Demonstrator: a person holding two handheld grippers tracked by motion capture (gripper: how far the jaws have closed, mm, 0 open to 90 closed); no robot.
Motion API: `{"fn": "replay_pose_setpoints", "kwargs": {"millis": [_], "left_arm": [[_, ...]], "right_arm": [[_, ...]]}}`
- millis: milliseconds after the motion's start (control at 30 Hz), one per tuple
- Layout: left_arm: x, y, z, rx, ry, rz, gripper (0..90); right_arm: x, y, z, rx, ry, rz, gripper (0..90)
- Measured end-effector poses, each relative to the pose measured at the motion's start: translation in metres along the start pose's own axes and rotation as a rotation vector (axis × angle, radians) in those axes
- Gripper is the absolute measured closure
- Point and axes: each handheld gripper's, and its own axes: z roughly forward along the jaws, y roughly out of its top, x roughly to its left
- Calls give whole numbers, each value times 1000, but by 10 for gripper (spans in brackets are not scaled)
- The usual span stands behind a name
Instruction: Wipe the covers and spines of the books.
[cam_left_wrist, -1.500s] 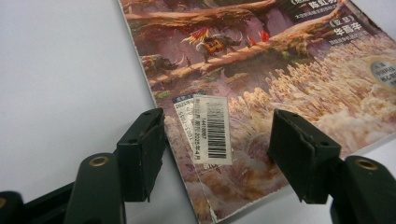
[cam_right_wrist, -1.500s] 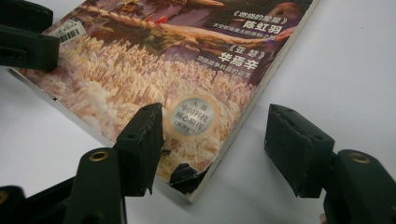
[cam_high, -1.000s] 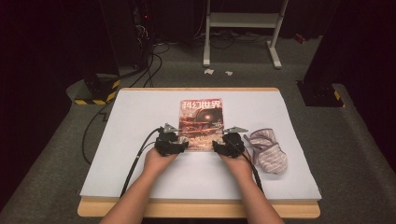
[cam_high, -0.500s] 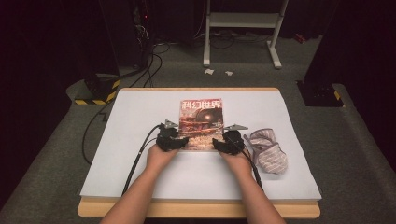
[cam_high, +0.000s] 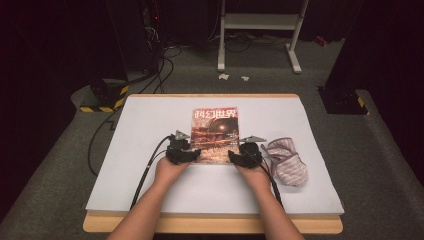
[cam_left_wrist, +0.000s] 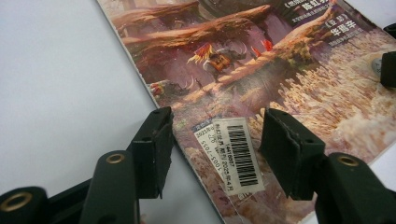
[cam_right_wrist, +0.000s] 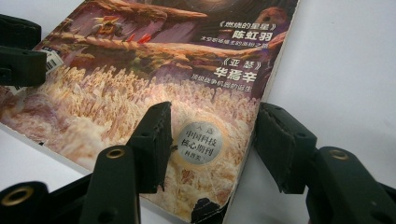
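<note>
A magazine (cam_high: 215, 135) with a reddish fantasy cover lies flat on the white table (cam_high: 150, 120). My left gripper (cam_high: 192, 152) is at its near left corner. In the left gripper view the jaws of this gripper (cam_left_wrist: 215, 140) straddle the barcode label (cam_left_wrist: 238, 156), one pad over the table and one over the cover. My right gripper (cam_high: 235, 155) is at the near right corner, and its jaws (cam_right_wrist: 210, 140) flank the silver seal (cam_right_wrist: 200, 148). Both pairs have just been closing, with a corner of the magazine (cam_right_wrist: 163, 60) between them, and they stand open without pressing it.
A striped fabric pouch (cam_high: 287, 160) lies just right of my right hand. Black cables (cam_high: 150, 165) trail from the left gripper toward the table's near left. The wooden table edge (cam_high: 210, 225) runs along the front, and a metal rack (cam_high: 260, 25) stands on the floor behind.
</note>
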Motion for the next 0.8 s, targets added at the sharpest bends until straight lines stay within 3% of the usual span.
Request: {"fn": "replay_pose_setpoints", "kwargs": {"millis": [800], "left_arm": [[-17,-29,-30,15,-17,29,450]], "right_arm": [[23,-29,-28,7,11,-47,467]]}}
